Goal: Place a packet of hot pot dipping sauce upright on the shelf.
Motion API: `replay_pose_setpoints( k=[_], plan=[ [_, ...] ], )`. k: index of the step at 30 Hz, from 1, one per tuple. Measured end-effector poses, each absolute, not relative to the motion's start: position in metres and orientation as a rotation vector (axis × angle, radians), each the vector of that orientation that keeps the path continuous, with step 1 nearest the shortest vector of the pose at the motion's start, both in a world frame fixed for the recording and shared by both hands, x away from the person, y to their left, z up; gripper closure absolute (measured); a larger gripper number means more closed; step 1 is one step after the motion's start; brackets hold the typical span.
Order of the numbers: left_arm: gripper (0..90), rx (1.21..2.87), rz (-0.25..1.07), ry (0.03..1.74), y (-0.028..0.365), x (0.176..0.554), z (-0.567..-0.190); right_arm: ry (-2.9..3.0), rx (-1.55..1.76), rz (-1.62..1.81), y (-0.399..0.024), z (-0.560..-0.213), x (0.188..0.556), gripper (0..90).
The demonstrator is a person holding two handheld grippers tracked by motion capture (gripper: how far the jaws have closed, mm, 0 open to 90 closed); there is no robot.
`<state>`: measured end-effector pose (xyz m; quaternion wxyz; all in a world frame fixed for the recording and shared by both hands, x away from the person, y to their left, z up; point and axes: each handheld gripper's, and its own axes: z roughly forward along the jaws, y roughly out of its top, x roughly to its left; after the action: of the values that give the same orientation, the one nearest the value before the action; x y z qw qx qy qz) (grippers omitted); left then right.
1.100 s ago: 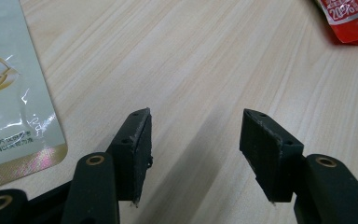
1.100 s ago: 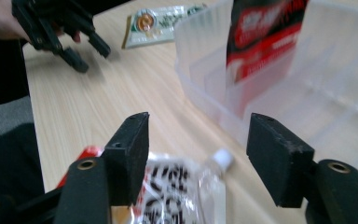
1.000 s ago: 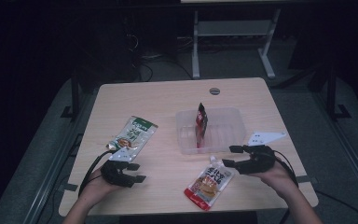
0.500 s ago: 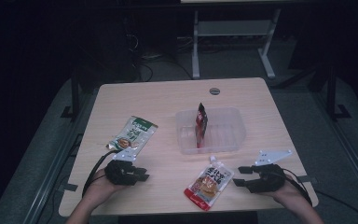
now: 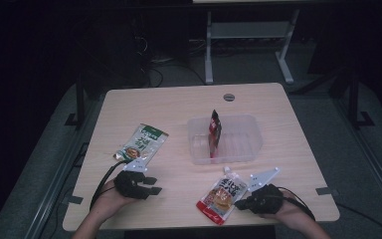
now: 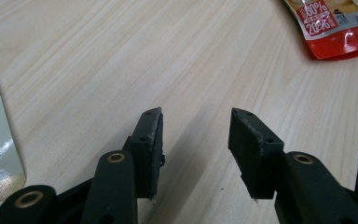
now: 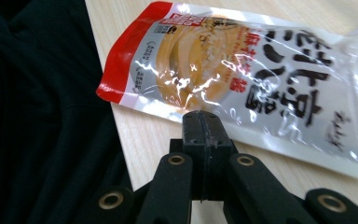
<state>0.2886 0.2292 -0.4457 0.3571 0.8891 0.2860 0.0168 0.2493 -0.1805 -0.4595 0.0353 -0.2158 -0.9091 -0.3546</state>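
Red-and-silver foil food pouch [image 5: 222, 199] lies flat at table's [image 5: 179, 107] near edge, just beside right gripper [image 7: 203, 119], jaws just pressed together, empty. Left gripper [image 6: 195, 135] half-spread, holding nothing. Clear plastic bin [image 5: 248, 152] holds one dark packet [image 5: 215, 130]; green pouch [image 5: 142, 142] also left.

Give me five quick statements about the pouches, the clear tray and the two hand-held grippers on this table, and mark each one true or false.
1. A dark red packet stands upright in the clear tray. True.
2. The right hand-held gripper has its jaws wide apart. False: they are shut together, with nothing between them.
3. The red-and-silver pouch lies inside the tray. False: it lies on the table, in front of the tray, next to the right hand-held gripper.
4. The left hand-held gripper has its jaws apart over bare wood, holding nothing. True.
5. The green pouch is stacked on the red-and-silver pouch. False: it lies apart, on the table's left side.
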Motion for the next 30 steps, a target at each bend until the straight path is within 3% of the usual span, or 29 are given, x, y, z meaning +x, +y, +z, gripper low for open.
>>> replay_pose_setpoints(
  k=[30],
  plan=[
    [57.5,2.296,0.035,0.719,0.228,0.285,-0.441,-2.917,-0.429,-1.085,-0.082,-0.462,0.265,89.9]
  ],
)
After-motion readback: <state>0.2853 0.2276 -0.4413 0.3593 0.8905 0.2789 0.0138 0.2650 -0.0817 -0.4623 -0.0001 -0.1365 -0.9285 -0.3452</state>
